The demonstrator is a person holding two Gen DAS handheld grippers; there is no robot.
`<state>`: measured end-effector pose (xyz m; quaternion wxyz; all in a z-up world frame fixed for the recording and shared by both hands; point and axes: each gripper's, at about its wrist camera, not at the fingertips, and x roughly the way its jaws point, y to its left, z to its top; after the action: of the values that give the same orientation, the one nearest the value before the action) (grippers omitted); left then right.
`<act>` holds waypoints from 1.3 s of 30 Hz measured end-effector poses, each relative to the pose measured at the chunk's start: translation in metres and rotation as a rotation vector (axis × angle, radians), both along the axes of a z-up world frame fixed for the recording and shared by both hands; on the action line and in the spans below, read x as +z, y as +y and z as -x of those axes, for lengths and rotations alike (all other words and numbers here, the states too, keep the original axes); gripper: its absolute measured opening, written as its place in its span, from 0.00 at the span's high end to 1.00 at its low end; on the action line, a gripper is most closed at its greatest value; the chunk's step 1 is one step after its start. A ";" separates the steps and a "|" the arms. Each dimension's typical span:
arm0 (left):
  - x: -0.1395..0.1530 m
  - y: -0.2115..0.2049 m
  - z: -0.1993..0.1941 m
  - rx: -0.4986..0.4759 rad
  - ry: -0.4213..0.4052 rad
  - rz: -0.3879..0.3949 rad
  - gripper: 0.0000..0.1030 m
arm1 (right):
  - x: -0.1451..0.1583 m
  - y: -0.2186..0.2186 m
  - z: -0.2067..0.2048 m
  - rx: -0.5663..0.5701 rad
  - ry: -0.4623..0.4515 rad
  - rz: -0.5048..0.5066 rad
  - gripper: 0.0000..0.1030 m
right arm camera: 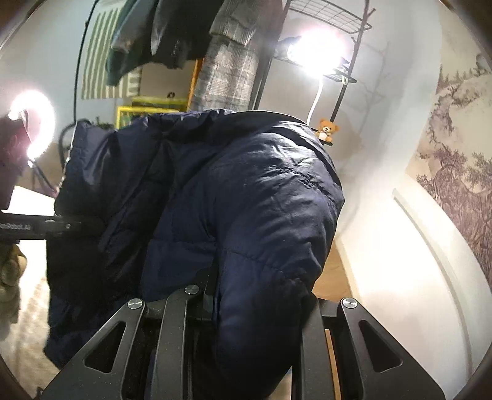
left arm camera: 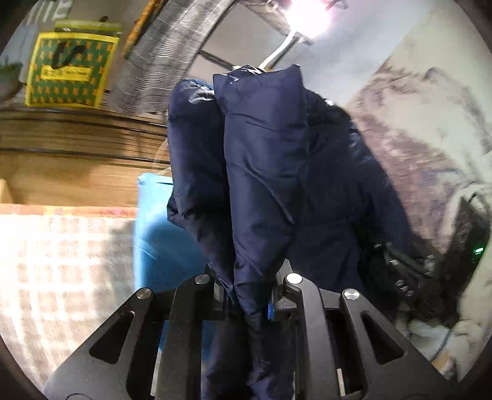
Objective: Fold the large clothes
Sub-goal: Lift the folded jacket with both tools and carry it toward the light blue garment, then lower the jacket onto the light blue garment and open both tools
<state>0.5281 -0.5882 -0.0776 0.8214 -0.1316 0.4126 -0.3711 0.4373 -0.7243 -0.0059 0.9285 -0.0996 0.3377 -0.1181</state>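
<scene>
A puffy, quilted navy jacket (left arm camera: 276, 172) with a slick nylon sheen is hanging bunched between both tools, filling each view. The left gripper (left arm camera: 250, 295) is pinching a thick fold of it; the right gripper (right arm camera: 255, 304) is clamping another padded roll. Behind it, a blue bin (left arm camera: 160, 234), a checked cloth (left arm camera: 61, 261) and a yellow patterned bag (left arm camera: 69, 69) are showing; a small teddy bear (right arm camera: 327, 130) is sitting on a wire rack (right arm camera: 330, 15).
</scene>
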 end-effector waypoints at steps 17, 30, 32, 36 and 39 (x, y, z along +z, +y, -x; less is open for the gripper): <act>-0.074 -0.001 -0.036 0.140 0.122 -0.105 0.44 | -0.074 -0.074 -0.024 -0.316 0.135 -0.063 0.35; -0.066 0.040 -0.038 0.191 0.185 -0.007 0.43 | -0.150 -0.092 0.149 -0.373 0.059 -0.710 0.22; -0.070 0.037 -0.036 0.186 0.188 -0.042 0.43 | -0.163 -0.098 0.137 -0.373 0.051 -0.814 0.22; -0.072 0.033 -0.031 0.179 0.141 -0.102 0.43 | -0.164 -0.093 0.122 -0.308 0.015 -0.905 0.65; -0.078 0.034 -0.032 0.186 0.153 -0.111 0.38 | -0.145 -0.085 0.099 -0.325 0.045 -0.748 0.78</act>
<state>0.5604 -0.5541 -0.1560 0.8244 -0.1516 0.4798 -0.2590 0.3385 -0.8094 -0.1514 0.8624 0.2969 0.3888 -0.1302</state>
